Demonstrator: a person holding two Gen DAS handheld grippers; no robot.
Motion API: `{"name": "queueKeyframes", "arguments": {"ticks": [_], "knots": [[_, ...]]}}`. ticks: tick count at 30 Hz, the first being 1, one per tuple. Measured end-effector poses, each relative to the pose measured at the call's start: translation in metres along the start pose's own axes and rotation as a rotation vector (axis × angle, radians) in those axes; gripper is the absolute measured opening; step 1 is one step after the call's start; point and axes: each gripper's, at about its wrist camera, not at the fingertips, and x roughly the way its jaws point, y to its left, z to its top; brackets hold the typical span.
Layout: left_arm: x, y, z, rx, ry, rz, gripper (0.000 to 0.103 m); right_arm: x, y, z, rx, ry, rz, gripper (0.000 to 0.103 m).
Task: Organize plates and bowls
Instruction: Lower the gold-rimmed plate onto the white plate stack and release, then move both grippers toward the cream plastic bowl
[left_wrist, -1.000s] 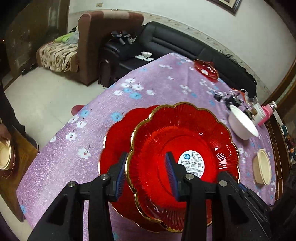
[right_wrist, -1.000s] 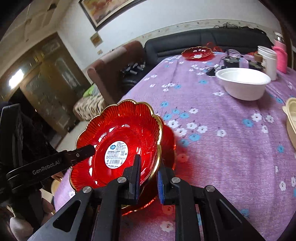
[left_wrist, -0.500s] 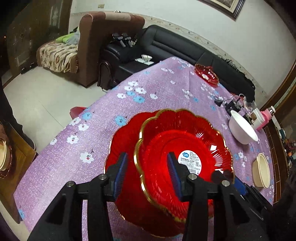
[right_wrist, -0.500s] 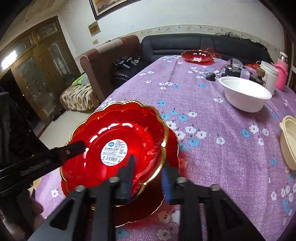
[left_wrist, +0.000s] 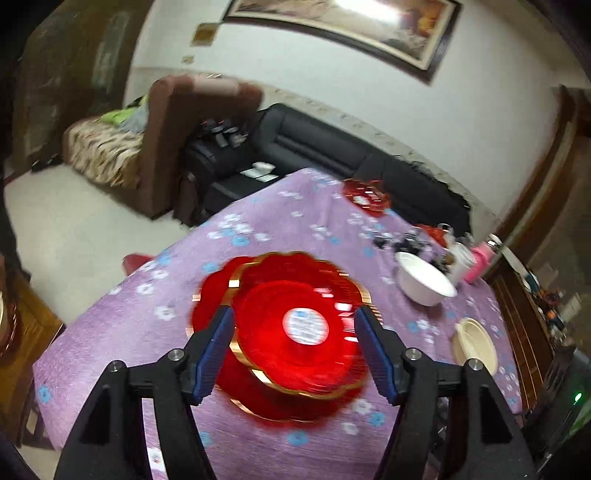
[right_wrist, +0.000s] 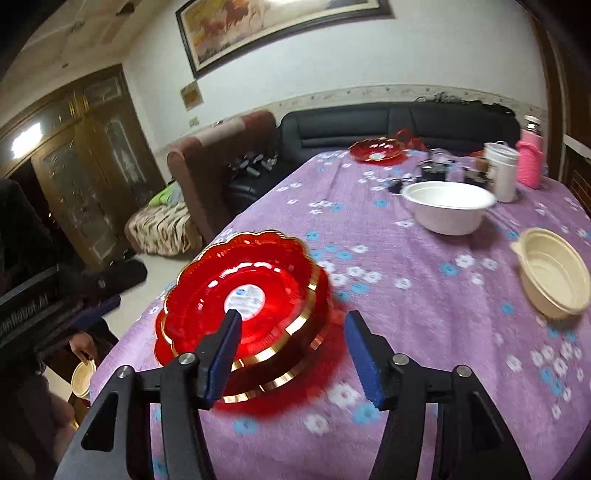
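Looking down, I see the top red plate (left_wrist: 295, 332) stacked on the lower red plate (left_wrist: 210, 295) on the near counter (left_wrist: 147, 325). Jaws on my left gripper (left_wrist: 293, 347) and right gripper (right_wrist: 291, 350) stand apart, holding nothing.

A purple flowered tablecloth (right_wrist: 424, 295) is spread over the table; stacked red plates (right_wrist: 236, 314), a white bowl (right_wrist: 448, 206) and a cream bowl (right_wrist: 554, 273) are seen resting on it.

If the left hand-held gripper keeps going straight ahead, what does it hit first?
Most likely the top red plate of the stack, which sits between the open left hand-held gripper fingers; depth is uncertain.
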Motion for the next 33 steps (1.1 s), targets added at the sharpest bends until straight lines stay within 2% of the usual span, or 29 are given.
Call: {"name": "queueKeyframes", "arguments": {"ticks": [3, 6, 8, 11, 16, 26, 29, 33], "knots": [[-0.009, -0.032, -0.007, 0.061, -0.010, -0.060, 0.073, -0.022, -0.019, -0.013, 0.032, -0.014, -0.020, 0.063], [-0.013, -0.065, -0.019, 0.125, -0.034, -0.072, 0.083, -0.038, -0.041, -0.023, 0.063, -0.032, -0.052, 0.063], [-0.011, -0.089, -0.028, 0.161, -0.038, -0.092, 0.083, -0.047, -0.061, -0.030, 0.103, -0.043, -0.082, 0.063], [-0.006, -0.123, -0.043, 0.224, 0.008, -0.140, 0.083, -0.055, -0.092, -0.038, 0.176, -0.032, -0.099, 0.063], [0.000, -0.154, -0.060, 0.264, 0.040, -0.161, 0.083, -0.069, -0.130, -0.049, 0.254, -0.030, -0.125, 0.063], [0.000, -0.164, -0.073, 0.270, 0.069, -0.165, 0.083, -0.069, -0.146, -0.061, 0.301, -0.014, -0.111, 0.063], [0.006, -0.163, -0.073, 0.286, 0.074, -0.132, 0.084, -0.070, -0.151, -0.064, 0.298, -0.035, -0.126, 0.065], [0.015, -0.156, -0.070, 0.259, 0.095, -0.117, 0.084, -0.060, -0.166, -0.064, 0.344, -0.008, -0.111, 0.065]]}}
